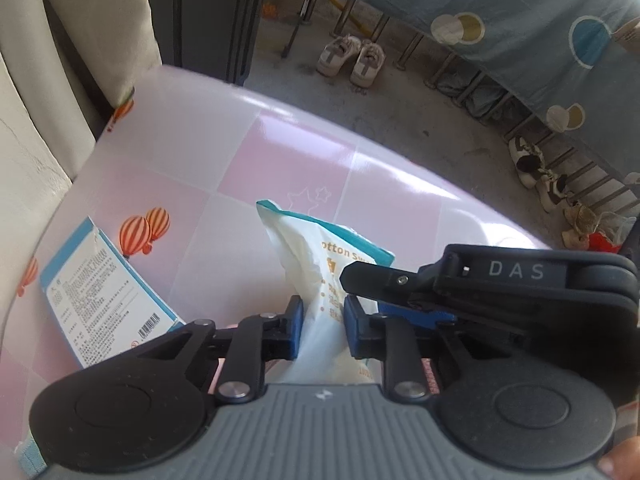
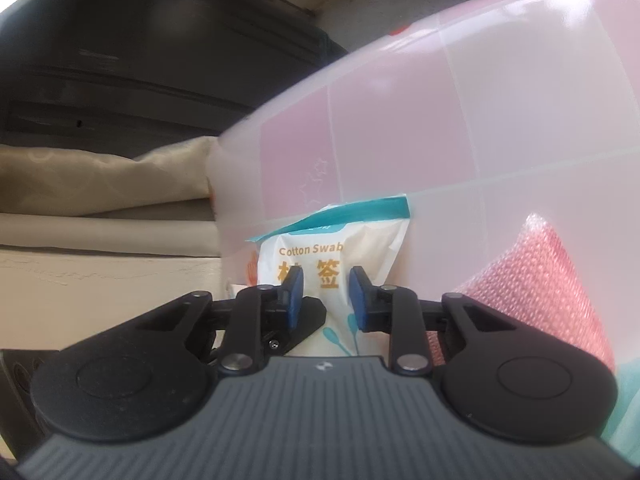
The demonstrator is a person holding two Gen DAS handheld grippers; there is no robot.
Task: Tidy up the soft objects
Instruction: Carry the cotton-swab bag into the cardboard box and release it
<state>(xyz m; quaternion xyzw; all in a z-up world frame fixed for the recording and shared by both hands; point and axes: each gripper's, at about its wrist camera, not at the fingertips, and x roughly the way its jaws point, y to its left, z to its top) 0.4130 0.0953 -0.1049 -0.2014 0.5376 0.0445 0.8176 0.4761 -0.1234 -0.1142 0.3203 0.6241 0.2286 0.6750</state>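
A white and teal bag of cotton swabs [image 1: 304, 248] stands up off the pink checked tabletop [image 1: 280, 152]. My left gripper [image 1: 322, 328] points steeply down, and its blue pads pinch the bag's narrowed lower part. My right gripper [image 1: 362, 294] reaches in from the right and clamps the same bag at its side edge. In the right wrist view the bag [image 2: 360, 240] runs down between the right gripper's [image 2: 326, 300] blue pads. A black finger [image 2: 306, 320] of the left gripper shows just behind them. The bag's bottom is hidden behind the gripper bodies.
A flat blue-and-white printed box [image 1: 104, 296] lies on the table to the left. A pink bubble-wrap pouch [image 2: 532, 280] lies to the right of the bag. Beyond the table edge are a dark suitcase [image 2: 120, 60], shoes [image 1: 352, 58] on the floor and a bed [image 1: 520, 40].
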